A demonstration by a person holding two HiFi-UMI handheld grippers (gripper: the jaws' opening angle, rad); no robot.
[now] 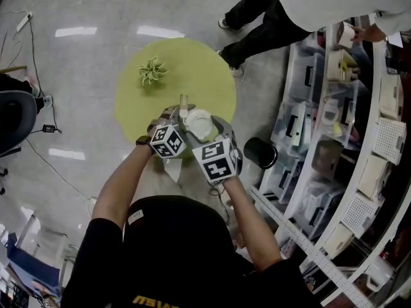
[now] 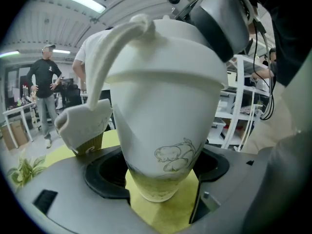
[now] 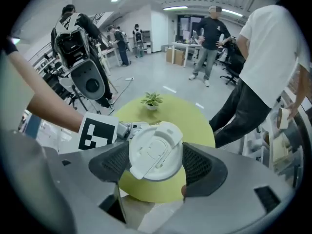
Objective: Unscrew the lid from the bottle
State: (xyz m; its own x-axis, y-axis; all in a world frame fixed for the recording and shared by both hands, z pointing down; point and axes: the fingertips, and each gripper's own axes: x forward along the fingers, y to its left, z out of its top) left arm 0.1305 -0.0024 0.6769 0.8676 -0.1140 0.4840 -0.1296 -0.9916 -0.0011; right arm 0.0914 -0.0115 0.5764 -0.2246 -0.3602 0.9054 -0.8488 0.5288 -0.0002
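A white tapered bottle [image 2: 165, 121] with a faint drawing on its side fills the left gripper view. It stands between the dark pads of my left gripper [image 2: 163, 179], which is shut on its lower body. A white strap [image 2: 112, 48] arches from the bottle's top to a hanging white piece [image 2: 83, 123]. The round white lid [image 3: 155, 151] is seen from above in the right gripper view. My right gripper [image 3: 156, 162] points steeply down over it, with a pad against each side of the lid. In the head view both grippers meet at the lid [image 1: 200, 122], near the front edge of the table.
The round yellow-green table [image 1: 212, 76] carries a small green plant [image 1: 152, 71] at its far left. A black cylinder [image 1: 259, 153] stands on the floor to the right, next to white shelves [image 1: 334, 140] full of boxes. A person [image 1: 270, 18] stands just beyond the table.
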